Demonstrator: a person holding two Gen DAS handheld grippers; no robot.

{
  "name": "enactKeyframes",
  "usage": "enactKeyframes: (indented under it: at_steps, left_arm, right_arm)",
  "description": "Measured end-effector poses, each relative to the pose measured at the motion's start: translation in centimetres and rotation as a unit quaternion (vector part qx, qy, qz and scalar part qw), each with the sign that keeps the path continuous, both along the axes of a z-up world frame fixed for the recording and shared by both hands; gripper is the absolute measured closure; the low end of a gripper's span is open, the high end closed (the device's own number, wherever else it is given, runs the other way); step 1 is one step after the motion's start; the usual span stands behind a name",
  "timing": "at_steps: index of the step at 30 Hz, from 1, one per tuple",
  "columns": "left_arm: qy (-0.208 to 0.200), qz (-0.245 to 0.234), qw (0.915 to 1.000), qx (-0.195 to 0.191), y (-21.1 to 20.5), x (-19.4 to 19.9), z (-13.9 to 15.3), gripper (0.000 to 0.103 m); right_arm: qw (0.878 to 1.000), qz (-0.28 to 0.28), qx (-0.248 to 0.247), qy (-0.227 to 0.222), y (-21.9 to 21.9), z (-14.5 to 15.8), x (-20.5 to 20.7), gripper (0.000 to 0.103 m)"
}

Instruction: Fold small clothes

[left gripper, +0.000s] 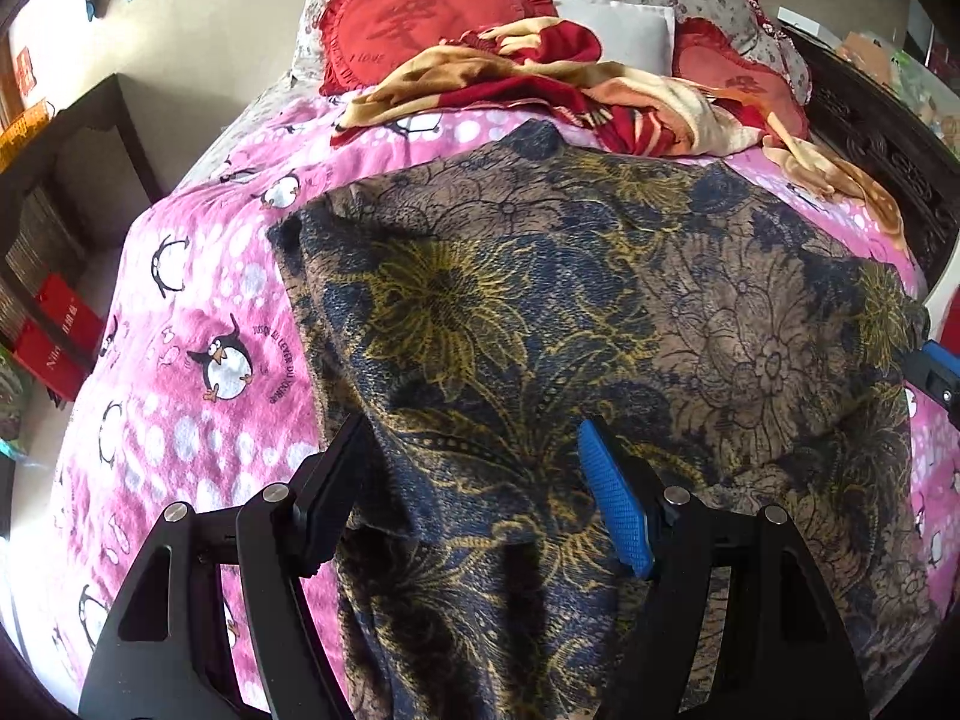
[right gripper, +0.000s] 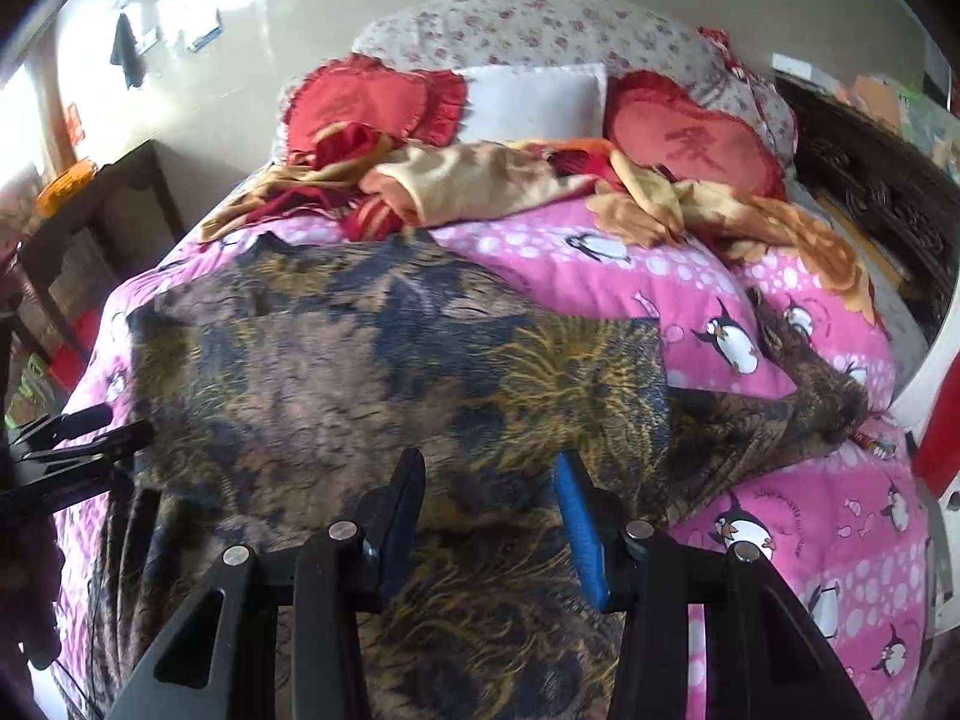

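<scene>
Clearly, the right wrist view is smeared by motion, so we cannot read the print on the brown, navy and mustard floral garment (right gripper: 372,372) there; the left wrist view shows it sharply as thin woven cloth with large flower outlines. It lies spread on the pink fleece penguin-print blanket (left gripper: 198,324) covering the bed, and its near edge drops past the bottom of both views, so we cannot see its hem. We cannot tell what kind of garment it is. One dark sleeve-like end (right gripper: 822,384) trails off to the right and bunches near the bed edge.

We see the left gripper (left gripper: 474,492) with its jaws standing wide above the cloth, one black finger at the garment's left edge, the blue ribbed pad (left gripper: 618,516) over the fabric; no cloth is pinched between them. The right gripper (right gripper: 489,504) has its jaws parted about halfway, over the garment, nothing caught between the pads. We only see its tip at the frame edge in the left view.

Further back lie a crumpled red and cream fleece blanket (left gripper: 540,90), two frilled red heart-shaped cushions (right gripper: 372,96) and a white pillow (right gripper: 534,96), partly covered.
</scene>
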State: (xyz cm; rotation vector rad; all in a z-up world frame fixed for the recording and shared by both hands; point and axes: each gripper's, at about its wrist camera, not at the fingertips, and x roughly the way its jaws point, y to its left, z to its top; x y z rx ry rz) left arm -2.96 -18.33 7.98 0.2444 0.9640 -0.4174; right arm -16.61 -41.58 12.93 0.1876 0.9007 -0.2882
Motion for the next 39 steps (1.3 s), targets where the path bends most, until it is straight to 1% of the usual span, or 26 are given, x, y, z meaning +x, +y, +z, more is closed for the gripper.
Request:
enactKeyframes:
  at_steps: [4, 6, 8, 11, 15, 18, 20, 22, 24, 26, 32, 36, 39]
  left_arm:
    - [-0.012, -0.007, 0.9999, 0.007, -0.3, -0.9, 0.5, 0.032]
    - [-0.014, -0.008, 0.9999, 0.007, -0.2, -1.3, 0.6, 0.032]
    - [-0.007, -0.008, 0.9999, 0.002, -0.1, -1.5, 0.6, 0.032]
    - [0.002, -0.008, 0.9999, -0.006, 0.3, -1.8, 0.4, 0.032]
    - [0.011, -0.008, 0.9999, -0.011, 0.5, -2.1, 0.3, 0.032]
    - [0.016, -0.013, 0.9994, -0.027, 0.6, -2.6, 0.8, 0.032]
    - [0.014, -0.018, 0.9993, -0.03, 0.4, -3.1, 1.2, 0.032]
    - [0.01, -0.026, 0.9991, -0.032, 0.2, -3.6, 1.8, 0.032]
    - [0.009, -0.037, 0.9985, -0.039, -0.1, -4.3, 2.5, 0.032]
    - [0.006, -0.049, 0.9976, -0.047, -0.4, -5.1, 3.1, 0.032]
    - [-0.025, -0.066, 0.9974, -0.016, -1.8, -6.9, 3.8, 0.032]
    - [-0.036, -0.064, 0.9973, -0.005, -2.1, -7.3, 3.8, 0.032]
    - [-0.053, -0.058, 0.9969, 0.005, -2.1, -7.7, 3.8, 0.032]
  right_arm:
    - [1.0, 0.024, 0.004, -0.007, 2.1, 1.2, -0.4, 0.056]
    - [0.999, 0.032, -0.007, -0.006, 3.3, 1.6, -0.5, 0.055]
    - [0.999, 0.035, -0.022, 0.0, 4.3, 1.8, -0.4, 0.055]
    - [0.999, 0.036, -0.028, 0.009, 5.3, 1.5, -0.3, 0.055]
    - [0.999, 0.025, -0.03, 0.017, 5.6, 1.1, -0.3, 0.054]
    - [0.999, 0.016, -0.033, 0.026, 5.6, 0.7, -0.2, 0.054]
    - [0.999, 0.014, -0.027, 0.026, 5.5, 0.6, -0.3, 0.053]
    - [0.999, 0.011, -0.023, 0.027, 5.4, 0.6, -0.5, 0.05]
    - [0.999, 0.008, -0.02, 0.025, 5.3, 0.5, -0.8, 0.041]
    - [0.999, 0.006, -0.023, 0.022, 5.3, 0.6, -1.0, 0.04]
    - [1.0, -0.002, -0.017, 0.022, 4.9, 0.7, -1.5, 0.04]
    - [1.0, -0.004, -0.017, 0.014, 4.8, 1.4, -2.0, 0.038]
    - [1.0, -0.007, -0.017, 0.014, 4.6, 1.7, -2.4, 0.038]
